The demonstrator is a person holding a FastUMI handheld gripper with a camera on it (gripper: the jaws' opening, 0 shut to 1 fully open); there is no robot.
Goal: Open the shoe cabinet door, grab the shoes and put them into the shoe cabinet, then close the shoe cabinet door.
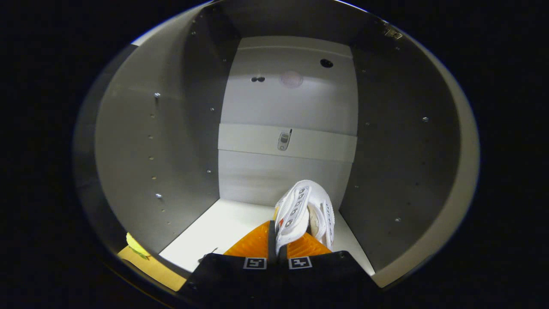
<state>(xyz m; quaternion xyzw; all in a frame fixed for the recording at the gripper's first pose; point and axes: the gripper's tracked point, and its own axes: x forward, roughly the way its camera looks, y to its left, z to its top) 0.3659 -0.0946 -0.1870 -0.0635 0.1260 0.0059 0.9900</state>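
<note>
My gripper (278, 242) is closed on the white shoe (305, 210) — both fingers press on its near edge, and the shoe stands up from between them, lace side turned toward the cabinet's left wall. I am looking straight into the open shoe cabinet (128, 141), so I judge step 1, opening the door, as done; the door itself I cannot point to. The shoe hangs over the cabinet's white floor panel (223, 231), toward the right wall, and whether its far end already touches that panel I cannot tell, since my fingers hide the underside. On the back panel, well beyond the shoe, a paler cross strip carries a small metal fitting (283, 140), and a dark round hole (326, 63) sits higher up. Outside the cabinet, by its left wall, something yellow (136, 245) lies on a tan surface. What is left, as I read it: lower the shoe onto the floor panel, let go, draw back — then fetch any second shoe and close the door.
</note>
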